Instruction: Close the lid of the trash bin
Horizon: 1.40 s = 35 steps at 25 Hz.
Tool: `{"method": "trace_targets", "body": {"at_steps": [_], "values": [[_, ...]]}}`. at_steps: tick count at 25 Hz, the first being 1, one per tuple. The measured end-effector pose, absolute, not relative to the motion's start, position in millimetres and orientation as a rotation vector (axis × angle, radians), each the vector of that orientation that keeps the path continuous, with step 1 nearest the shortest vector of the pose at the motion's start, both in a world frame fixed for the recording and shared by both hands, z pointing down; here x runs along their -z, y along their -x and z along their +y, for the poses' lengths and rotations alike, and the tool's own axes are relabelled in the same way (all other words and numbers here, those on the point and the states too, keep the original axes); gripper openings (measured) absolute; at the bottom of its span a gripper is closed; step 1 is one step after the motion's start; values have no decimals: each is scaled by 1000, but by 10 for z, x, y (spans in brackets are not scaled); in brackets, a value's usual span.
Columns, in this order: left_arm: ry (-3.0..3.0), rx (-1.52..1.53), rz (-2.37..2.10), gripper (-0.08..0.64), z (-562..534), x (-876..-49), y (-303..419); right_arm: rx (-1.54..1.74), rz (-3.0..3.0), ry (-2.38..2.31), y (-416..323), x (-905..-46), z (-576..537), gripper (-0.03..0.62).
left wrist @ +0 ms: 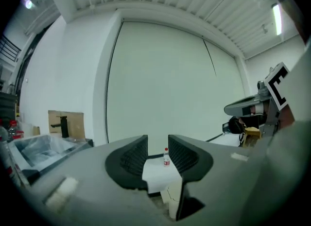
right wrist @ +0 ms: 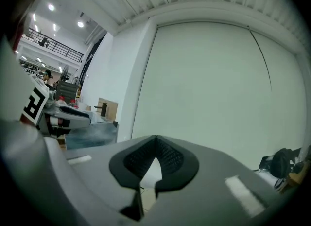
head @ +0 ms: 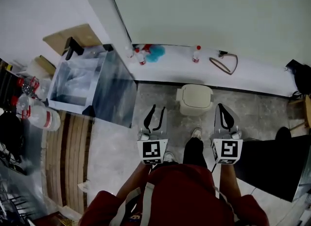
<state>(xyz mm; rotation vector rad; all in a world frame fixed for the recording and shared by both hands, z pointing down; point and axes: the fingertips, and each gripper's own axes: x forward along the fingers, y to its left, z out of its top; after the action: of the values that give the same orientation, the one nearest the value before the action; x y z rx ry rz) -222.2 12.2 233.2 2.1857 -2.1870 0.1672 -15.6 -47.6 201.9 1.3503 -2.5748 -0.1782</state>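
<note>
I have the trash bin at twelve o'clock, left gripper at eleven, right gripper at one, sink at ten.

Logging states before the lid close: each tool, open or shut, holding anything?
Left tool: open, nothing between the jaws.
Right tool: shut, empty.

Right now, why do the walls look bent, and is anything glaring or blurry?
Left gripper view: the wide lens bows the wall seams and blackens the corners; the ceiling light strip glares. Right gripper view: same bowing; the near foreground looks soft. Head view: dim, mild bending, trash bin fairly clear.
</note>
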Motion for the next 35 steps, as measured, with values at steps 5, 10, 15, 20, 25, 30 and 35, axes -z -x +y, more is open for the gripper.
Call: {"method": "trace_targets", "body": {"at_steps": [5,10,15,20,25,30,35], "values": [[-2253,58,-2197,133,306,-1648,2293,261,-2639,-1420,212,-1503,-285,0],[-2356,117,-2319,133,414,-982,2321,404,-2719,-1487,233,-889,-152,0],[-2431,-12,-2490,126,555,-739,2234,467,-2735,-1562,93,-615,-68,0],[-2422,31,-2467,126,559,-722,2202,464,-2724,-1568,33,-653,-75,0],[-2388,65,-2446,118,532,-755,2195,462,-2706,-1534,-3,-731,-95,0],[-2331,92,-2424,72,475,-851,2213,428,-2697,-1539,-138,-788,-112,0],[-2325,62,-2430,5,477,-874,2159,437,-2692,-1549,-199,-792,-100,0]]}}
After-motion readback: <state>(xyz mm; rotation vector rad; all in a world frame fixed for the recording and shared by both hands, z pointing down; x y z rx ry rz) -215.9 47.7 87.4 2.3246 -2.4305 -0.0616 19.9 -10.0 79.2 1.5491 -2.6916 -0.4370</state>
